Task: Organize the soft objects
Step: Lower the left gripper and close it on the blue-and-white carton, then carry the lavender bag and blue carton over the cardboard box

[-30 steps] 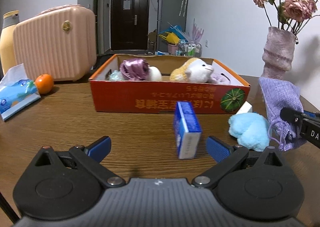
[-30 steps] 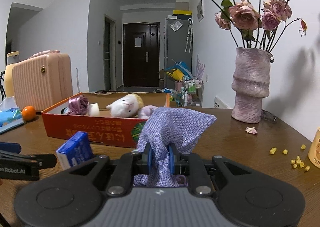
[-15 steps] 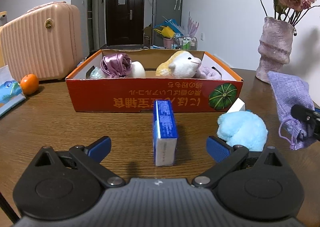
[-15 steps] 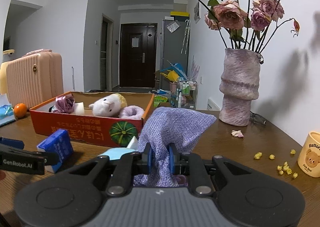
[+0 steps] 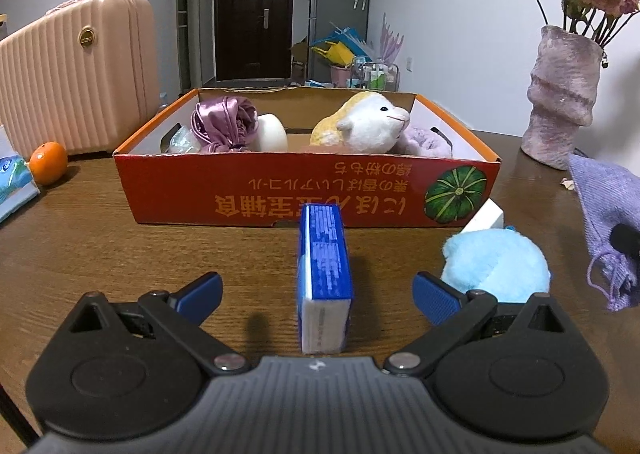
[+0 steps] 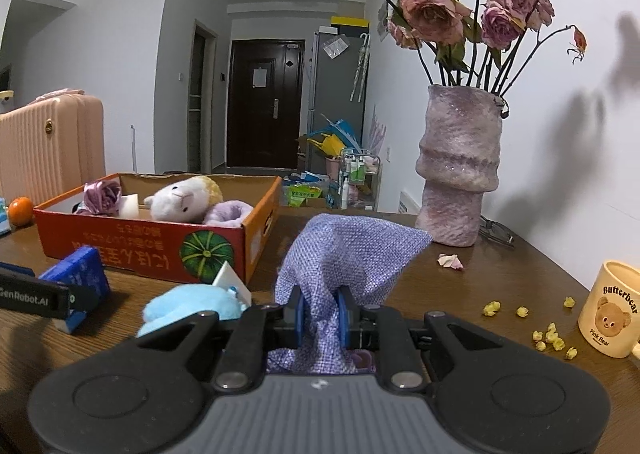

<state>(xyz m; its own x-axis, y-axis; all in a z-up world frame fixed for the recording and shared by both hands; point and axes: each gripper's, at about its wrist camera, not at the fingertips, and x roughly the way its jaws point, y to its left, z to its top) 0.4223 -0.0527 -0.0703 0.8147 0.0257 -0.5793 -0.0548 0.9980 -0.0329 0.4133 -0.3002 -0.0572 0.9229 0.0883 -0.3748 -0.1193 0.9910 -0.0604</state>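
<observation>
Wooden table [image 5: 100, 254]: right gripper [image 6: 322, 312] pinches the purple pouch [image 6: 348, 250] by its bunched fabric, lifted for transfer. Orange box [image 5: 280, 189] sits ahead-left of it. Left gripper [image 5: 318, 294] is spread, straddling the upright blue carton [image 5: 324, 270], likely lining up a grasp.

White walls [image 6: 120, 53] enclose a dim room. A dark door [image 5: 254, 13] stands beyond the brown wooden tabletop [image 5: 120, 254], a grey fridge [image 6: 336, 93] beside it.

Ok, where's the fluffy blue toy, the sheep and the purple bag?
fluffy blue toy [image 5: 496, 264], left wrist view, middle of its body
sheep [image 5: 376, 125], left wrist view, its face
purple bag [image 6: 352, 250], right wrist view, upper cloth
</observation>
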